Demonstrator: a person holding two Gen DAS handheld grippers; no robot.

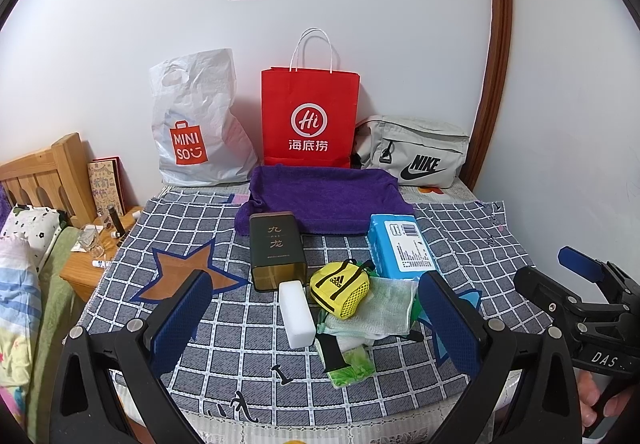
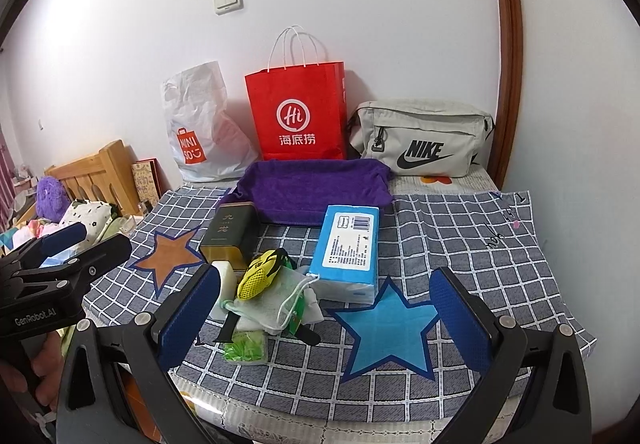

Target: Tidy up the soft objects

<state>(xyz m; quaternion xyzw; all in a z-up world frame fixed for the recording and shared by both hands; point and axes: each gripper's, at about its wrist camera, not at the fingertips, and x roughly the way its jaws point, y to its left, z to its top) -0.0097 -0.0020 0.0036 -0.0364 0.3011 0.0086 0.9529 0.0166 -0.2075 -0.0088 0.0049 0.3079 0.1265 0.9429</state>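
On the checked cloth lies a small pile: a yellow mesh pouch (image 1: pixel 339 289) (image 2: pixel 258 276), a pale green drawstring bag (image 1: pixel 384 304) (image 2: pixel 272 304), a green packet (image 1: pixel 348 364) (image 2: pixel 245 349) and a white foam block (image 1: pixel 295 313) (image 2: pixel 224 286). Behind them stand a dark tin (image 1: pixel 277 250) (image 2: pixel 228 238), a blue tissue pack (image 1: pixel 400 246) (image 2: pixel 348 252) and a folded purple towel (image 1: pixel 324 198) (image 2: pixel 308 190). My left gripper (image 1: pixel 312 320) is open, low over the pile. My right gripper (image 2: pixel 326 320) is open above the blue star patch, to the right of the pile.
Against the wall stand a white Miniso bag (image 1: pixel 196 124) (image 2: pixel 200 128), a red paper bag (image 1: pixel 310 118) (image 2: pixel 298 112) and a grey Nike pouch (image 1: pixel 416 152) (image 2: pixel 420 138). A wooden headboard (image 1: pixel 44 172) and bedding lie left. The right gripper's body (image 1: pixel 580 304) shows at the left view's edge.
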